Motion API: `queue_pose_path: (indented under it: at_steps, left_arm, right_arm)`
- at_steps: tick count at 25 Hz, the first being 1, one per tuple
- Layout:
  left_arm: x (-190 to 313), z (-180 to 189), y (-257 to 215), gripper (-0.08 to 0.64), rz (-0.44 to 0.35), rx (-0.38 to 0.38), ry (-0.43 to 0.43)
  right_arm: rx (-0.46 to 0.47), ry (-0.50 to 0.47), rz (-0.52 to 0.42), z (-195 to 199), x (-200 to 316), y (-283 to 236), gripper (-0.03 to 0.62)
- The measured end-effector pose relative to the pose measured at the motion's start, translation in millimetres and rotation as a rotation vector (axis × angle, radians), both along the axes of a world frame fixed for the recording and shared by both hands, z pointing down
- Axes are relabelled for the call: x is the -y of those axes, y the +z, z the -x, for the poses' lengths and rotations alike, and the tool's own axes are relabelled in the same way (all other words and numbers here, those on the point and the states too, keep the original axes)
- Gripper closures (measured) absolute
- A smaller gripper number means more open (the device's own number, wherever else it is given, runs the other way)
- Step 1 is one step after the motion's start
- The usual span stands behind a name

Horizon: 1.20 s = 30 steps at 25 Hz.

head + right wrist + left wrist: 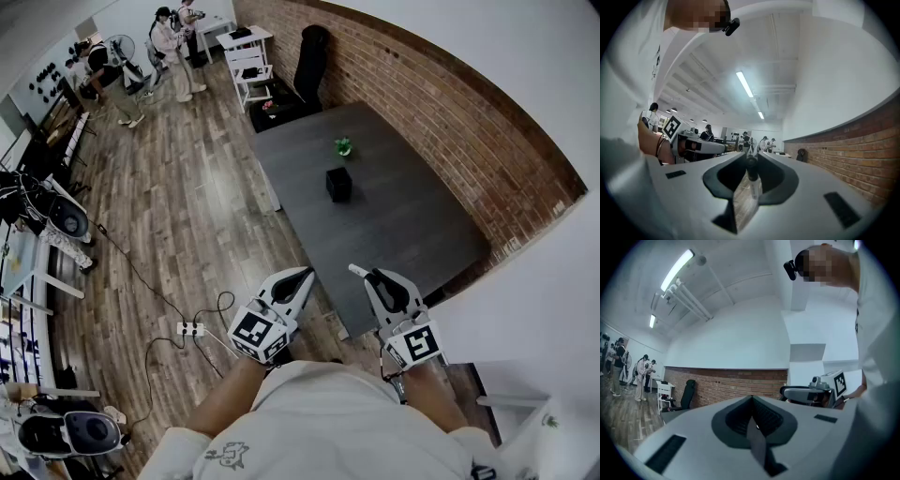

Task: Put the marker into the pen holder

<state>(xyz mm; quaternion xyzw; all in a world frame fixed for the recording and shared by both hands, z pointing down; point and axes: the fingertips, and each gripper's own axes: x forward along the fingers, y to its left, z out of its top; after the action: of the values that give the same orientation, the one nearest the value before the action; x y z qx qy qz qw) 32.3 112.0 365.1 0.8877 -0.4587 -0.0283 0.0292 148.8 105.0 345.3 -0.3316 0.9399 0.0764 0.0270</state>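
The black square pen holder (338, 184) stands in the middle of the dark grey table (412, 225). Both grippers are held near the table's near corner, well short of the holder. My right gripper (367, 274) is shut on a marker (356, 271) whose white end sticks out past the fingertips. In the right gripper view the marker (752, 183), black cap and white barrel, lies lengthwise between the jaws of that gripper (751, 159). My left gripper (306, 274) is to its left over the floor; its jaws (752, 399) meet with nothing between them.
A small green object (344, 146) sits on the table beyond the holder. A brick wall (450, 103) runs along the table's right side. A black office chair (310, 56) and white furniture (246, 58) stand at the far end. A power strip (190, 329) and cables lie on the floor. Several people (169, 37) stand far off.
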Motion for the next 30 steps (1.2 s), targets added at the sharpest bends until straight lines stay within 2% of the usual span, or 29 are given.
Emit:
queue_pose_path:
  at_steps: [20, 25, 30]
  left_arm:
    - [27, 11, 10, 0.548, 0.022, 0.003, 0.027]
    - [42, 31, 10, 0.548, 0.032, -0.009, 0.047]
    - [60, 66, 13, 0.548, 0.031, -0.018, 0.072]
  right_arm:
    - [-0.031, -0.004, -0.004, 17, 24, 8, 0.512]
    - [-0.037, 0.012, 0.005, 38, 39, 8, 0.512]
    - [-0.048, 0.039, 0.015, 74, 58, 13, 0.512]
